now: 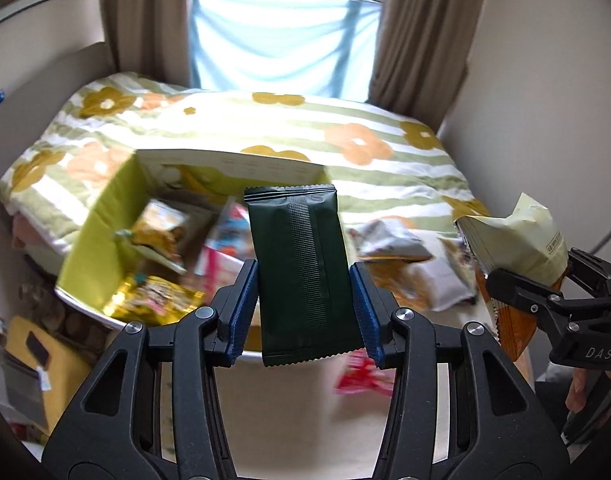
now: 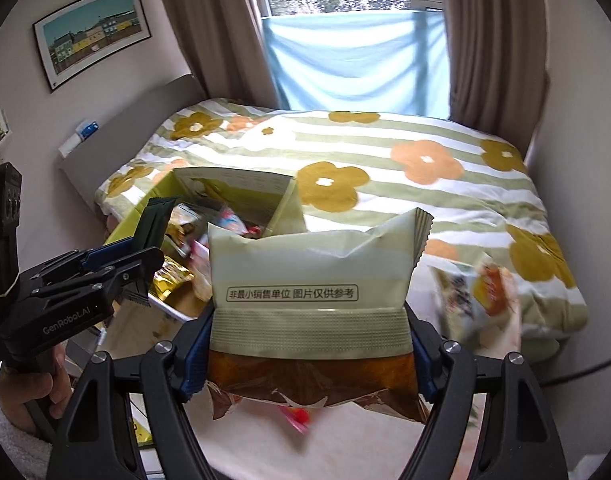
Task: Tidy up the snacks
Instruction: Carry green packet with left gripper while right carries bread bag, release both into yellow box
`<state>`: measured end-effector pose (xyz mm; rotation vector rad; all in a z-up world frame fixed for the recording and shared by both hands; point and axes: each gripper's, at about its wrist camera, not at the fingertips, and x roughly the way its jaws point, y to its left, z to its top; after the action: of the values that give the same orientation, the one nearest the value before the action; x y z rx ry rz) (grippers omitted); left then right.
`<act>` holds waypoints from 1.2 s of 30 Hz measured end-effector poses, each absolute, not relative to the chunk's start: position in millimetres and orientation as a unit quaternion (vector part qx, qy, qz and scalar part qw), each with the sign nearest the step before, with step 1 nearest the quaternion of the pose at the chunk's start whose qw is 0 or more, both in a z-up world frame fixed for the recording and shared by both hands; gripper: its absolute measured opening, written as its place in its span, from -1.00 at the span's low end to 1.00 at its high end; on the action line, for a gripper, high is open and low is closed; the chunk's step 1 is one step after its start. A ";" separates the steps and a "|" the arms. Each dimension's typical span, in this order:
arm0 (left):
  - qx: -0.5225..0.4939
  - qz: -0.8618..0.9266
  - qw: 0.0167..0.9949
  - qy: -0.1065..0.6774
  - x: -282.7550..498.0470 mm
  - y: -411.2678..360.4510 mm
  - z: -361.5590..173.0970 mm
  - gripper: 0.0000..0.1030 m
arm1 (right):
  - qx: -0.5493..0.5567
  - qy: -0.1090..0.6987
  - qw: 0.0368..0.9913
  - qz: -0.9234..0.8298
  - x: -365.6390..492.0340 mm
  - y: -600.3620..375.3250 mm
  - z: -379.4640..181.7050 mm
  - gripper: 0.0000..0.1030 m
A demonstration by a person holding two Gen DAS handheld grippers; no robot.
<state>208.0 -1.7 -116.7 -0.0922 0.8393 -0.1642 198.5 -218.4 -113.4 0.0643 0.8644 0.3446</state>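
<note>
My left gripper [image 1: 303, 312] is shut on a dark green snack packet [image 1: 301, 276], held upright above the table; the same packet [image 2: 155, 220] shows at the left of the right wrist view. My right gripper [image 2: 305, 356] is shut on a pale green and brown snack bag [image 2: 309, 300], also lifted; in the left wrist view that bag [image 1: 513, 240] hangs at the right. A yellow-green cardboard box [image 1: 101, 236] with several snack packs inside stands ahead and left. Loose packets [image 1: 393, 240] lie on the white table [image 1: 305, 412] to the right.
A bed with a flowered, striped cover [image 2: 425, 184] fills the space behind the table, with curtains and a window beyond. A red packet [image 1: 365, 376] lies on the table under my left gripper. A yellow stool [image 1: 37, 360] with clutter stands at the lower left. A hand [image 2: 29, 392] grips the left tool.
</note>
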 end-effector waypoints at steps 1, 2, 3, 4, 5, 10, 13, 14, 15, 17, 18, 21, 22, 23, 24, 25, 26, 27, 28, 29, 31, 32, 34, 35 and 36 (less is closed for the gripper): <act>-0.046 -0.075 0.908 0.410 214.9 12.0 -118.2 -0.18 | 0.031 0.418 0.891 0.172 206.2 -206.8 -113.2 0.46; -0.048 -0.069 0.907 0.414 222.7 26.2 -120.2 -0.18 | 0.030 0.419 0.890 0.178 213.7 -193.6 -113.8 0.46; -0.050 -0.067 0.905 0.417 229.3 38.3 -123.2 -0.18 | 0.029 0.421 0.888 0.184 222.0 -179.4 -114.9 0.46; -0.051 -0.064 0.903 0.422 236.0 49.9 -126.9 -0.18 | 0.029 0.424 0.886 0.188 229.4 -169.2 -117.2 0.46; -0.052 -0.063 0.901 0.426 242.2 60.7 -131.0 -0.18 | 0.029 0.427 0.883 0.192 238.2 -154.8 -119.4 0.46; -0.048 -0.068 0.885 0.458 273.4 102.6 -156.2 -0.18 | 0.033 0.442 0.875 0.197 266.6 -107.6 -132.3 0.46; -0.043 -0.079 0.876 0.474 287.5 116.9 -170.4 -0.14 | 0.042 0.455 0.869 0.191 279.4 -89.0 -142.4 0.46; -0.034 -0.082 0.874 0.479 291.1 117.8 -175.1 -0.09 | 0.045 0.459 0.867 0.187 283.6 -82.7 -146.2 0.46; -0.025 -0.087 0.870 0.484 294.4 118.6 -180.0 0.26 | 0.047 0.463 0.866 0.184 286.3 -79.3 -148.6 0.46; -0.014 -0.094 0.869 0.486 295.6 118.4 -185.6 0.97 | 0.051 0.469 0.863 0.178 290.7 -74.1 -153.5 0.46; -0.009 -0.098 0.872 0.480 294.0 117.9 -185.9 1.00 | 0.053 0.474 0.861 0.174 292.9 -72.3 -156.4 0.46; 0.022 -0.099 0.867 0.488 295.0 117.6 -191.8 1.00 | 0.055 0.487 0.855 0.169 297.9 -70.2 -162.7 0.46; 0.025 -0.097 0.865 0.492 294.6 118.5 -194.0 1.00 | 0.056 0.490 0.853 0.168 300.6 -67.3 -164.1 0.46; 0.024 -0.099 0.862 0.497 292.9 120.0 -196.0 1.00 | 0.056 0.494 0.851 0.168 302.3 -66.9 -165.3 0.46; 0.023 -0.097 0.861 0.499 292.1 122.4 -197.9 1.00 | 0.056 0.497 0.850 0.168 303.4 -66.2 -166.4 0.46; 0.023 -0.094 0.860 0.502 291.6 125.6 -199.5 1.00 | 0.056 0.499 0.849 0.168 306.0 -63.4 -166.9 0.46; 0.023 -0.091 0.859 0.503 289.2 127.1 -200.3 1.00 | 0.056 0.501 0.847 0.169 307.9 -62.0 -168.2 0.46; 0.023 -0.088 0.859 0.504 288.3 130.3 -201.5 1.00 | 0.056 0.504 0.844 0.172 309.3 -60.8 -169.5 0.47; 0.024 -0.083 0.859 0.505 287.7 132.2 -201.7 1.00 | 0.055 0.506 0.843 0.175 310.3 -58.8 -170.2 0.47; 0.024 -0.079 0.859 0.505 286.1 133.6 -201.0 1.00 | 0.054 0.507 0.842 0.178 311.7 -56.6 -171.2 0.49; 0.020 -0.072 0.861 0.503 282.6 137.6 -198.3 1.00 | 0.054 0.514 0.836 0.184 313.3 -53.8 -172.6 0.51; 0.019 -0.068 0.862 0.501 281.2 139.6 -196.5 1.00 | 0.057 0.517 0.834 0.185 313.4 -53.4 -172.8 0.53; 0.017 -0.063 0.865 0.497 278.8 143.0 -193.4 1.00 | 0.064 0.521 0.830 0.187 312.7 -53.1 -173.8 0.63; 0.017 -0.060 0.866 0.496 278.9 144.8 -192.0 1.00 | 0.065 0.522 0.830 0.185 312.0 -52.5 -174.6 0.66; 0.017 -0.056 0.867 0.495 278.4 146.6 -190.9 1.00 | 0.063 0.521 0.832 0.182 309.9 -51.8 -175.8 0.68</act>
<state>278.4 146.6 -190.9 0.0364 1.0355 -0.1182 309.9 -51.8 -175.8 0.1335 1.1047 0.3861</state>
